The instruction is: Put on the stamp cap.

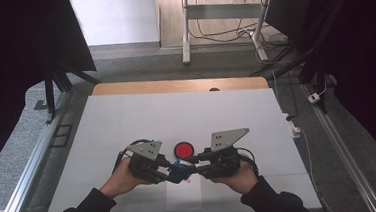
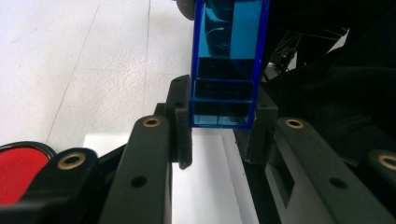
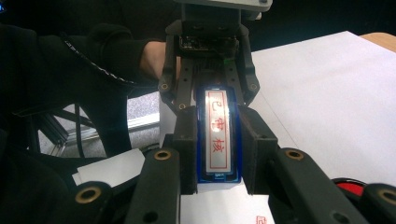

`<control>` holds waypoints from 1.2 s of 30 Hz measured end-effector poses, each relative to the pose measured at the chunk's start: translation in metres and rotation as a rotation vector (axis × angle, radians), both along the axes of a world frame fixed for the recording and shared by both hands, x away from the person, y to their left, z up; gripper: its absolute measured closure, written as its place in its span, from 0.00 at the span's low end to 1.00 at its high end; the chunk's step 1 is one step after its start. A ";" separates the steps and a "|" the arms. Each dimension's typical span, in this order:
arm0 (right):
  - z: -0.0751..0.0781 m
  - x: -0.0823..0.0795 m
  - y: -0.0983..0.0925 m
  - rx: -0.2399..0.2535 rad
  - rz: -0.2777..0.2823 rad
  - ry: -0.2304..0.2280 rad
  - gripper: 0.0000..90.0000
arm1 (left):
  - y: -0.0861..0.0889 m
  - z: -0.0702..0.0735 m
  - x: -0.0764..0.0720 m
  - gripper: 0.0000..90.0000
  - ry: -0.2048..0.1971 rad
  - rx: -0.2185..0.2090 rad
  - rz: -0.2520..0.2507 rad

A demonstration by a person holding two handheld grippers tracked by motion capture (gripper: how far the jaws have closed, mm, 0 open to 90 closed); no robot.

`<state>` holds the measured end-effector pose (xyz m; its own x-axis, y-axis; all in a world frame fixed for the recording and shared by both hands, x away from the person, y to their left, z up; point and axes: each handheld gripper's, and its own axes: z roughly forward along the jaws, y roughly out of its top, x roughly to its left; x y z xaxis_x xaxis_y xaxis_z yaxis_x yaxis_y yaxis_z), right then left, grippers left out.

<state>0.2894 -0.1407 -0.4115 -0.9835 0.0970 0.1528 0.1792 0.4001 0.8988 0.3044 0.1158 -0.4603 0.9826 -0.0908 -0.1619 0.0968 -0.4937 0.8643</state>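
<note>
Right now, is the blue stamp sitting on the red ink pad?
No, the blue stamp is held up between both grippers' fingers, while the red ink pad lies apart on the table.

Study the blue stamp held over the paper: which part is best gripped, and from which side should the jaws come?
Grip the blue stamp by its two long flat side walls, near one end, coming in along its length. Those sides are parallel and narrow enough for the pads, as the left gripper and right gripper show, each shut on one end, leaving the printing face uncovered.

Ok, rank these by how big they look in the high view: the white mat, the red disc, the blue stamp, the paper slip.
1. white mat
2. paper slip
3. red disc
4. blue stamp, smallest, though the grippers at its two ends hide part of it, so red disc versus blue stamp is unsure.
</note>
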 end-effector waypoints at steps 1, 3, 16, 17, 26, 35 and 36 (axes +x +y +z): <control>0.000 0.000 0.000 0.001 0.001 0.002 0.79 | 0.000 0.000 0.000 0.76 0.000 -0.003 0.000; 0.000 0.000 0.000 0.001 0.001 0.001 0.79 | 0.000 0.000 0.000 0.76 -0.003 -0.005 0.001; 0.001 -0.001 0.001 -0.030 -0.028 -0.040 0.79 | -0.001 -0.001 -0.001 0.64 -0.030 0.006 0.056; 0.001 -0.001 0.001 -0.033 -0.029 -0.042 0.79 | 0.000 -0.001 -0.001 0.62 -0.030 0.009 0.063; 0.002 -0.001 0.000 -0.037 -0.039 -0.046 0.79 | 0.002 0.000 -0.003 0.47 -0.028 0.053 0.155; 0.003 0.000 -0.002 -0.037 -0.054 -0.058 0.79 | 0.006 0.002 -0.009 0.34 -0.041 0.096 0.229; 0.003 -0.001 -0.002 -0.038 -0.055 -0.059 0.79 | 0.007 0.002 -0.009 0.32 -0.042 0.103 0.236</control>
<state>0.2889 -0.1425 -0.4087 -0.9837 0.1557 0.0903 0.1493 0.4255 0.8926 0.2955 0.1226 -0.4580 0.9808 0.1564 -0.1167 0.1844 -0.5470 0.8166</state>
